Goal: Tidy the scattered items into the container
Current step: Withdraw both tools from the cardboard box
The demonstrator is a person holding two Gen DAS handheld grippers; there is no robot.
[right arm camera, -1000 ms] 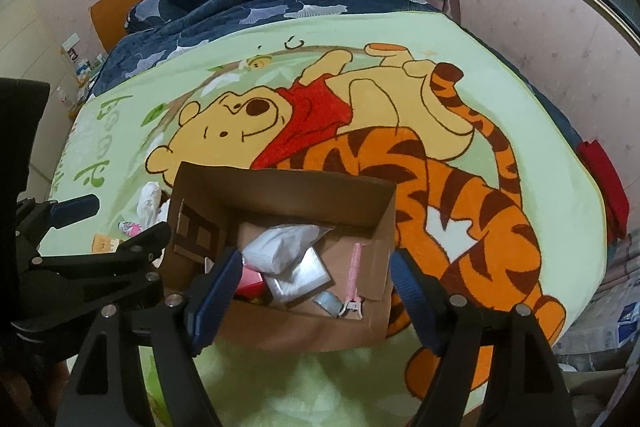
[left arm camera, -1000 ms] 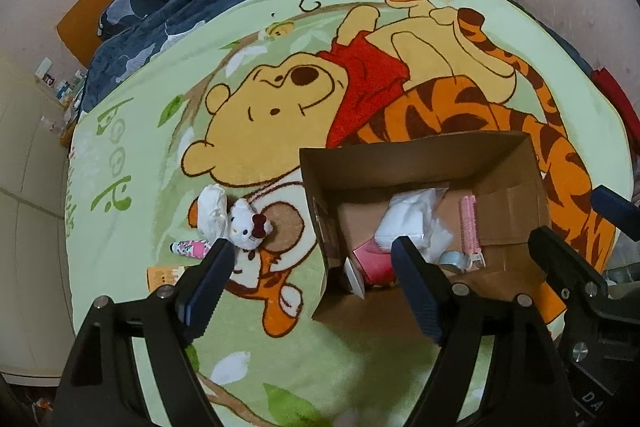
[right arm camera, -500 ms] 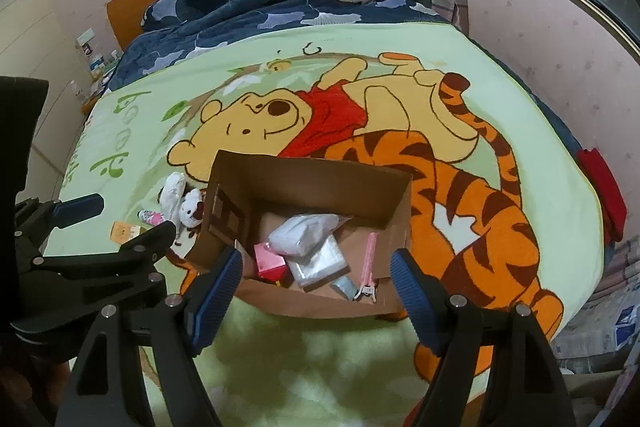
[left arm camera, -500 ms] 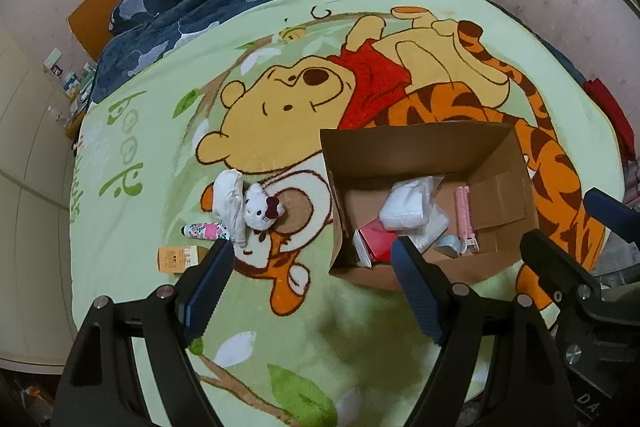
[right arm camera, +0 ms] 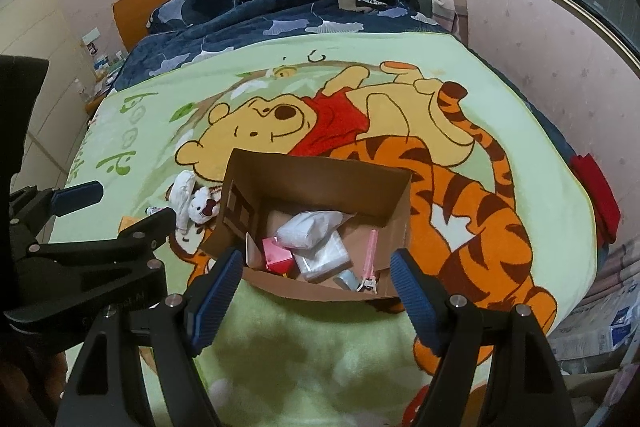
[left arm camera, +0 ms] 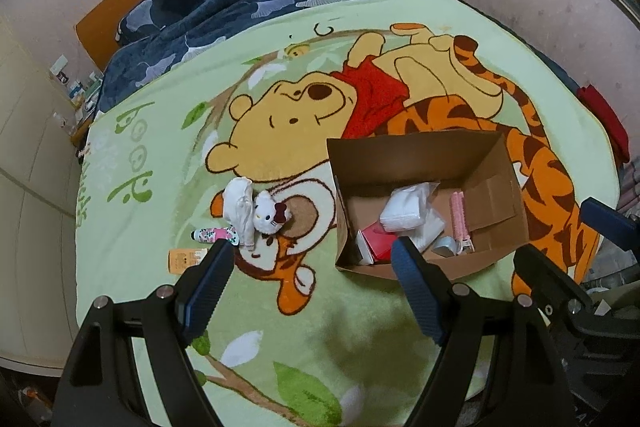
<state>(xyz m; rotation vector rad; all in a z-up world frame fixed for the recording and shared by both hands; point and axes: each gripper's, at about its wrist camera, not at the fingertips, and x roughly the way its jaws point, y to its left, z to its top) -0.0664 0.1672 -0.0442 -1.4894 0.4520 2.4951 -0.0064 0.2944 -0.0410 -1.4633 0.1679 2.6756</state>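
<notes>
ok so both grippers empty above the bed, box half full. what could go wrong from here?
1. The plush cat, white cloth and floral tube lie bunched together; a grasp could snag two, or push the tube away.
2. The flat orange packet sits partly behind the left gripper finger, flush on soft blanket: hard to pinch, easily missed.
3. The cardboard box rests on bedding, so a hard drop might tip it.

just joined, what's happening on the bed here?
A person holds two handheld grippers above a cartoon blanket, tidying loose items into a cardboard box. The left gripper and right gripper are both open and empty. The box already holds a white packet, a red box and a pink clip. A plush cat, white cloth, floral tube and orange packet remain outside.
</notes>
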